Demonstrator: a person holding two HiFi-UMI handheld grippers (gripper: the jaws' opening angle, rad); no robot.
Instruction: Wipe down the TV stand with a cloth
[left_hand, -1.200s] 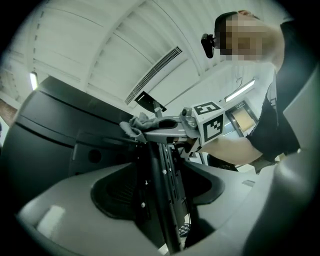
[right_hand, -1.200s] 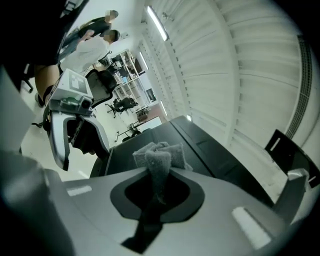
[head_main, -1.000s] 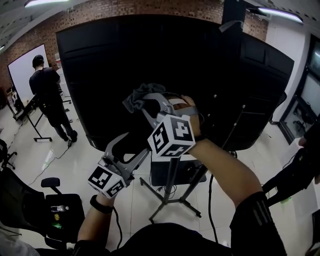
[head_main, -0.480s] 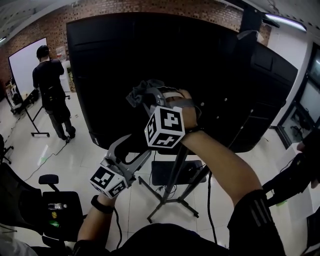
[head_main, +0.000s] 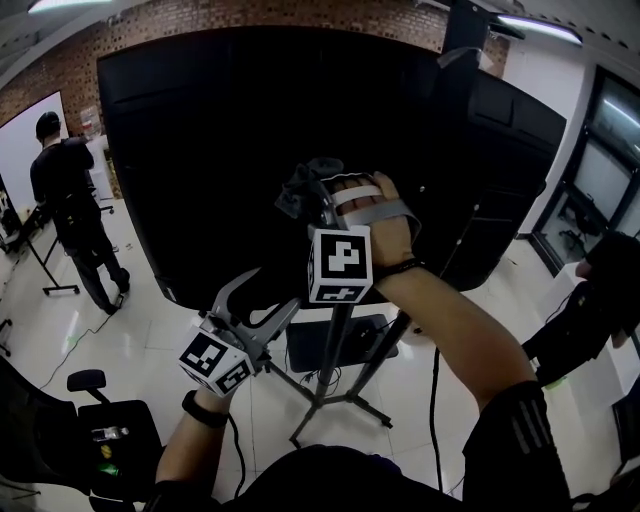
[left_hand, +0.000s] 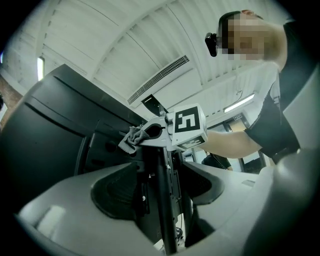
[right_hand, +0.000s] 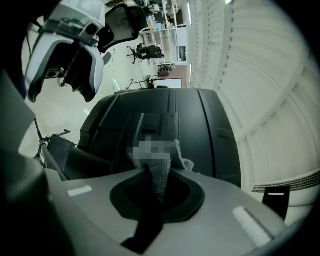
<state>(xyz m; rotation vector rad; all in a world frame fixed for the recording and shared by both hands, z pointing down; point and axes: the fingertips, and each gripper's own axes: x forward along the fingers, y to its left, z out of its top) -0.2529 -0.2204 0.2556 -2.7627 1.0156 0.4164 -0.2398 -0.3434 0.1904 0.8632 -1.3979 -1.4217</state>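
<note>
**Fig. – Cloth in grip, held high; stand not yet wiped (judged).**

(a) TV back panel (head_main: 200, 150): black, fills the view above and behind the stand pole (head_main: 337, 345). The pole runs down to splayed legs on the floor.

(b) Your R gripper (head_main: 312, 192): above the pole's top, at about mid-panel height. Jaws are clamped on the grey cloth (head_main: 292, 203), w/ a tuft sticking out past the tips toward the panel. Can't tell whether the cloth touches the panel.

(c) Your L gripper (head_main: 272, 290): low and left of the pole, jaws apart, nothing held. Its own view shows the pole in the gap w/ clearance on both sides.

(d) Cable (head_main: 432, 400): hangs right of the pole.

Step in hand (judged): cloth is at panel height, approx. the start of the wipe.

Next move: bring the R gripper down to the pole, press the cloth flat on it and stroke along its length. Keep the grip firm so the cloth doesn't slip out. The L gripper could steady the pole. Stay off the cable.
</note>
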